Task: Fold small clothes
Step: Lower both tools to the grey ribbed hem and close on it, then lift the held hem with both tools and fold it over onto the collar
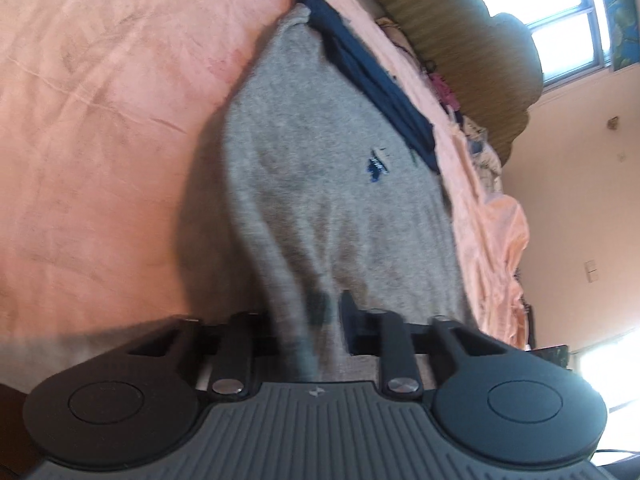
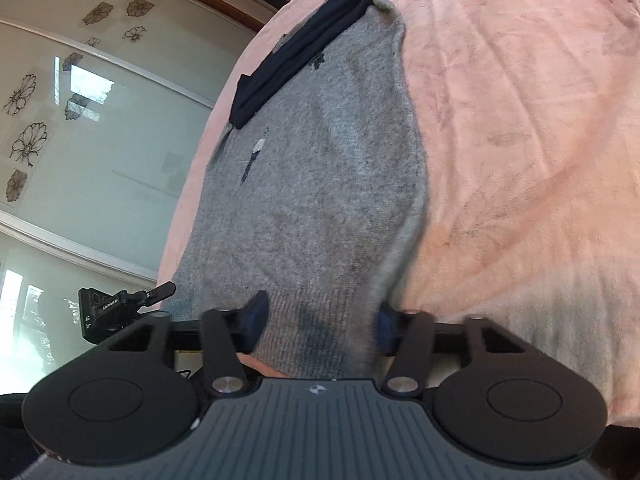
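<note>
A grey knit sweater (image 1: 332, 168) with a small navy emblem (image 1: 376, 164) and a navy band (image 1: 384, 84) along its far edge lies on the pink bedspread (image 1: 100, 120). My left gripper (image 1: 312, 312) is shut on the near hem. The cloth bunches between its fingers and covers the left one. In the right wrist view the same sweater (image 2: 320, 168) runs up to my right gripper (image 2: 320, 316), shut on the ribbed hem, which fills the gap between the blue pads (image 2: 256, 312). The near edge is lifted off the bed. The left gripper's black housing (image 2: 104, 308) shows beside the sweater.
An olive headboard (image 1: 460, 40) with a heap of loose clothes (image 1: 476, 140) below it bounds the bed. A bright window (image 1: 560, 20) is behind the headboard. Sliding doors with flower prints (image 2: 80, 140) stand beyond the bed's edge. Pink bedspread (image 2: 520, 140) stretches wide beside the sweater.
</note>
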Action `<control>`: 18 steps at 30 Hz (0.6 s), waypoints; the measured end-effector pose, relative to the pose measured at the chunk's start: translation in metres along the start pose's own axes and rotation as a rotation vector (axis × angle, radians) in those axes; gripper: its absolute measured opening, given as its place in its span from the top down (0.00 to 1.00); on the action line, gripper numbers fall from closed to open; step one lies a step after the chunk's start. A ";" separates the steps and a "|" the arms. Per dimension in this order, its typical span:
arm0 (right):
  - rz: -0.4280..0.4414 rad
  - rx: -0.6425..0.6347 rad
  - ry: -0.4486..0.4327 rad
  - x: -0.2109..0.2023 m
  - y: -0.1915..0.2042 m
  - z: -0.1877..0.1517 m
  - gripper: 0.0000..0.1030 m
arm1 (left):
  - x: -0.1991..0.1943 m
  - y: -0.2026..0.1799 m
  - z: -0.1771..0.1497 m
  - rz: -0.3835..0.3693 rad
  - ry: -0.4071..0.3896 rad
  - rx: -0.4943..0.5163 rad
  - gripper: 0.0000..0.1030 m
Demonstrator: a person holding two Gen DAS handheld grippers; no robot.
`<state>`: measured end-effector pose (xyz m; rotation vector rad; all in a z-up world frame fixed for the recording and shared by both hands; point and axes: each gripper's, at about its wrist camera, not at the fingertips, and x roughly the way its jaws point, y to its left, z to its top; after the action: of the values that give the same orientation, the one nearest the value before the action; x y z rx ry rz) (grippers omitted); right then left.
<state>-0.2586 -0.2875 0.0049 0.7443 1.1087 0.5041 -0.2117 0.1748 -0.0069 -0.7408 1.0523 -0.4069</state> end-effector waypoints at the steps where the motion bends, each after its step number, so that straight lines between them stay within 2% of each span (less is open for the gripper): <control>1: -0.014 -0.012 0.004 0.003 -0.001 -0.002 0.88 | 0.000 0.000 0.001 0.007 -0.001 0.004 0.88; 2: -0.005 -0.016 0.003 0.004 -0.001 -0.003 0.88 | -0.001 -0.002 0.002 0.006 -0.003 0.014 0.92; 4: 0.014 -0.011 -0.015 0.002 0.000 -0.003 0.88 | -0.007 -0.011 0.009 -0.020 -0.020 0.046 0.94; 7: 0.094 -0.018 -0.071 -0.006 0.005 0.009 0.88 | -0.019 -0.033 0.029 -0.103 -0.085 0.105 0.94; 9: 0.146 -0.031 -0.118 -0.011 0.011 0.024 0.88 | -0.022 -0.052 0.054 -0.157 -0.135 0.147 0.94; 13: 0.253 -0.069 -0.240 -0.017 0.023 0.084 0.88 | -0.003 -0.086 0.115 -0.191 -0.216 0.215 0.94; 18: 0.343 -0.033 -0.387 -0.005 0.016 0.186 0.88 | 0.051 -0.107 0.206 -0.162 -0.282 0.208 0.94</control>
<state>-0.0878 -0.3326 0.0667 0.9631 0.6129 0.6328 -0.0013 0.1408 0.0977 -0.6760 0.6759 -0.5251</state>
